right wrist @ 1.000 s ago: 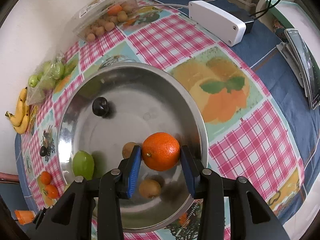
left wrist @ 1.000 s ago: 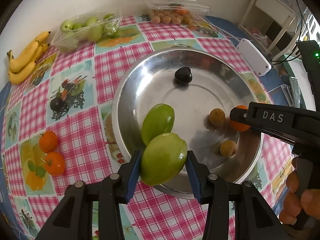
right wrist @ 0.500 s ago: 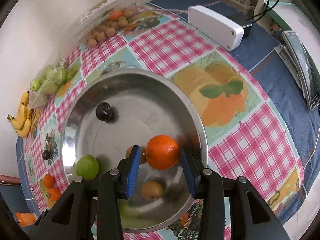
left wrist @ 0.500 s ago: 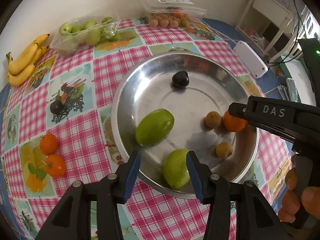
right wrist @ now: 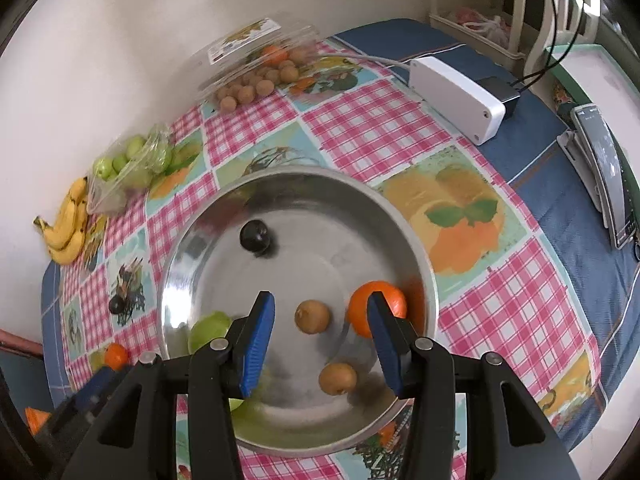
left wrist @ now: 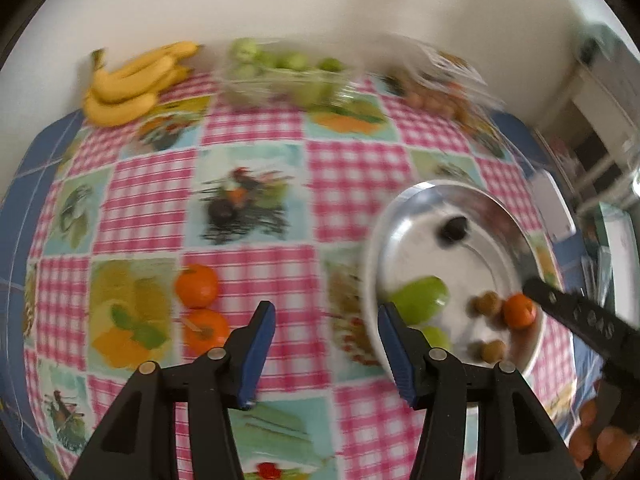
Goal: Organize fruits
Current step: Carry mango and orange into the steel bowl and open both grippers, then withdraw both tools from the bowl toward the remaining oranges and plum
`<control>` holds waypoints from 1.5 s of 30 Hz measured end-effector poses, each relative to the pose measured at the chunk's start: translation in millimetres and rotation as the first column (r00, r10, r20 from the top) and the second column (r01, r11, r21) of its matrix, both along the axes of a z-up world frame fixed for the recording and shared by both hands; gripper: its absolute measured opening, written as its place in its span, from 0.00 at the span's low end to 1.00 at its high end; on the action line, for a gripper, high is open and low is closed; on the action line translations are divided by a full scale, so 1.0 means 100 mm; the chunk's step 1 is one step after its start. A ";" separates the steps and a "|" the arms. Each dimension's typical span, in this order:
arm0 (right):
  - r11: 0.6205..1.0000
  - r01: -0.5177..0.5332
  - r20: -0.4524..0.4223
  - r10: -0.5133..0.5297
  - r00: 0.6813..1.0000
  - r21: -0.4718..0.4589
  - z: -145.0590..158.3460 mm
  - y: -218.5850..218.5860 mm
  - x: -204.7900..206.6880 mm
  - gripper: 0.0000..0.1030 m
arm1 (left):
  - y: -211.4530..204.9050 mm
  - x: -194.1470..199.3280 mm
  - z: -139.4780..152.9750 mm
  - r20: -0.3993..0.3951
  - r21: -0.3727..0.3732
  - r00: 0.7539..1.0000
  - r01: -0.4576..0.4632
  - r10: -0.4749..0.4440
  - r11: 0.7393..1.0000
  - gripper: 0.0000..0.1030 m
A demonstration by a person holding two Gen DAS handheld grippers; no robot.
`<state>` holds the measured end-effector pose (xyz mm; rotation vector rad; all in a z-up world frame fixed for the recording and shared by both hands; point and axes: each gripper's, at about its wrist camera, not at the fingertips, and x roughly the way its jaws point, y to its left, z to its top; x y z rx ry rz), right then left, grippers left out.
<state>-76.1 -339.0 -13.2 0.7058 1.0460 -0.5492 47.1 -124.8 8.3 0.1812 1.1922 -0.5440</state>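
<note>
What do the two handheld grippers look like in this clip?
Both the left gripper and the right gripper have black plastic triangular arms with silver rivets and blue pads. White lettering runs along the right one's side in the left wrist view.

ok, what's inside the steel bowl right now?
Steel bowl holds one orange, two brown fruits, a dark plum and two green mangoes; gripper fingers cover part of the mangoes.

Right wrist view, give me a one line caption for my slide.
Right gripper opening empty above a steel bowl holding an orange, two brown fruits and a dark plum.
</note>
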 end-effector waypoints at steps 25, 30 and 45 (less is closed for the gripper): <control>0.970 -0.238 -0.022 0.237 0.971 -0.058 0.08 0.79 0.31 0.49 | 0.83 0.31 -0.17 -0.076 0.016 0.968 -0.237 0.238 0.971 0.69; 0.970 -0.233 -0.082 0.227 0.970 -0.075 -0.03 0.75 0.34 0.70 | 0.79 0.29 -0.23 -0.064 0.079 0.970 -0.230 0.235 0.970 0.86; 0.969 -0.230 -0.093 0.222 0.971 -0.090 -0.13 0.66 0.37 0.79 | 0.76 0.27 -0.32 -0.017 0.131 0.973 -0.225 0.229 0.966 1.00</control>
